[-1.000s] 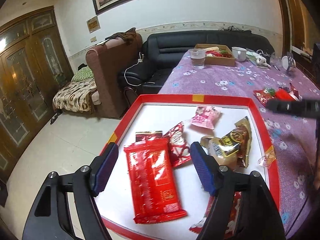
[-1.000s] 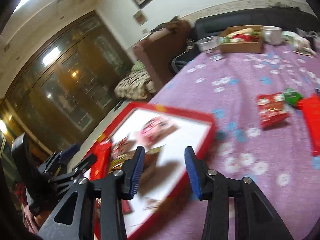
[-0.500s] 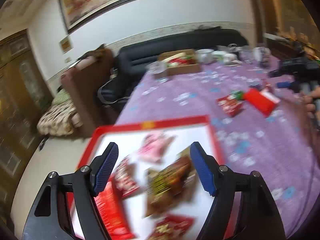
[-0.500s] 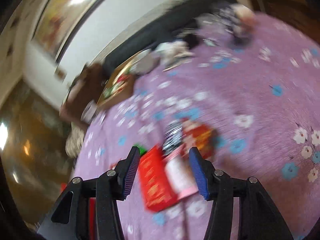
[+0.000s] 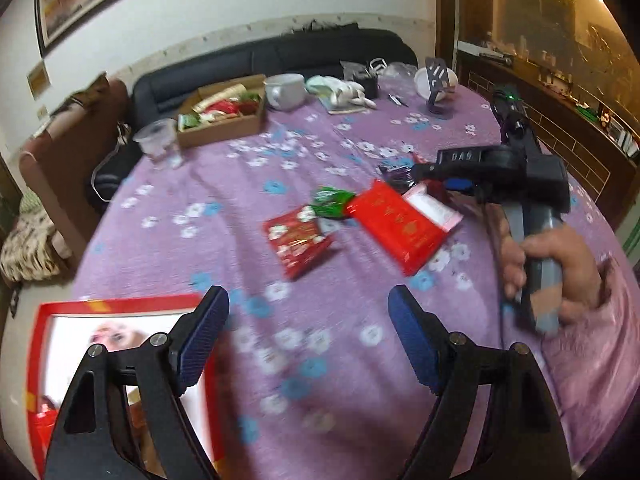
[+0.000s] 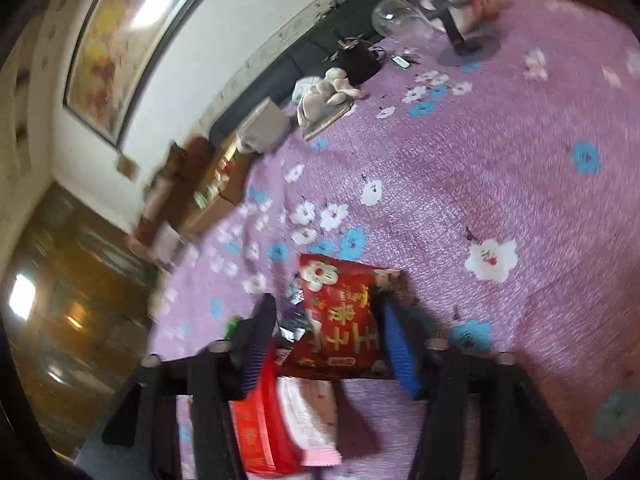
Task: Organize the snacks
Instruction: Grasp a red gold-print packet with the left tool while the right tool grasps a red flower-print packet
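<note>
"DAS" stands on the right tongs' (image 5: 444, 184) black body.

Loose snacks scattered mid-table on purple floral cloth. Long red packet (image 5: 398, 226) with gold print, flat, long axis running from 10 to 4 o'clock; pink-and-white packet (image 5: 434, 208) touching its 2 o'clock edge. Small green packet (image 5: 331, 201) just at 9 o'clock of the long red one. Red packet with white blossoms (image 5: 298, 240) flat, near, at 8 o'clock of the green. Dark purple packet (image 5: 396, 174) at 12 o'clock of the cluster, partly hidden. Red packet with gold characters (image 6: 342, 320) lying flat, white flower print at its far corner. Red-rimmed white tray (image 5: 120, 306) at 7 o'clock, well apart, holding a blurred pink packet (image 5: 116, 330).
</note>
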A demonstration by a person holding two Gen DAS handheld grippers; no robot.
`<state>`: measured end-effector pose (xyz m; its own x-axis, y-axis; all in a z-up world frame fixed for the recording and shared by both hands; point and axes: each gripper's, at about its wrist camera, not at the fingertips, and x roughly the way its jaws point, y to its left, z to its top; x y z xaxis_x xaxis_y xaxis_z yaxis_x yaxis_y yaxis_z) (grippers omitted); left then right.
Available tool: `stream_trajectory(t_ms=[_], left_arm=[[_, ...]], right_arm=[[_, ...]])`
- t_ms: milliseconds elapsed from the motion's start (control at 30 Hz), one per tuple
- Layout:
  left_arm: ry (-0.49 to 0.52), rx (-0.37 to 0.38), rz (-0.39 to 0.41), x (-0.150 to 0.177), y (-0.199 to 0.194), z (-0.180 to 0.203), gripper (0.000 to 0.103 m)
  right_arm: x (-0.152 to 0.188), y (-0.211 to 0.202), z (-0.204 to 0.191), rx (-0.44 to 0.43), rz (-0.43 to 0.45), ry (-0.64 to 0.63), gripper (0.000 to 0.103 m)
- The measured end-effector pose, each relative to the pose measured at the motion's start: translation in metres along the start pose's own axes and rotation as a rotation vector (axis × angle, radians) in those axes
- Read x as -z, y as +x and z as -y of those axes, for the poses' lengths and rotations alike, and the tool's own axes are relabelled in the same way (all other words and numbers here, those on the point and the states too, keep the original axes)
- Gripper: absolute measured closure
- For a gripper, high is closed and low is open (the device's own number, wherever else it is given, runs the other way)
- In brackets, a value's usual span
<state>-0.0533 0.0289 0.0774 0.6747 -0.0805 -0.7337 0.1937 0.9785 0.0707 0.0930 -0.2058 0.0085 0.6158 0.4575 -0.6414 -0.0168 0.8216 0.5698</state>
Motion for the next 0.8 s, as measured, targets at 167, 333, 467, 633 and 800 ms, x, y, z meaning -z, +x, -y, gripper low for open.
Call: stream_trajectory(t_ms=[167, 333, 467, 633, 800], left_arm=[[-0.046, 0.044, -0.061, -0.022, 0.028, 0.021, 0.021], [-0.141, 0.042, -0.137, -0.038, 0.071, 0.033, 0.021], [-0.214, 0.010, -0.176, -0.046, 0.100, 0.038, 0.021], [-0.256, 0.020, -0.225, -0.057, 0.127, 0.048, 0.020], [-0.214, 0.079, -0.194, -0.050, 0.124, 0.055, 0.017]], right_arm=[[-0.004, -0.006, 0.008, -0.004, -0.067, 0.069, 0.072], [-0.017, -0.037, 0.027, -0.069, 0.019, 0.171, 0.072], [-0.019, -0.040, 0.033, -0.085, 0.027, 0.215, 0.071], [-0.019, -0.042, 0.032, -0.093, 0.030, 0.214, 0.071], [-0.020, -0.045, 0.031, -0.098, 0.046, 0.207, 0.071]])
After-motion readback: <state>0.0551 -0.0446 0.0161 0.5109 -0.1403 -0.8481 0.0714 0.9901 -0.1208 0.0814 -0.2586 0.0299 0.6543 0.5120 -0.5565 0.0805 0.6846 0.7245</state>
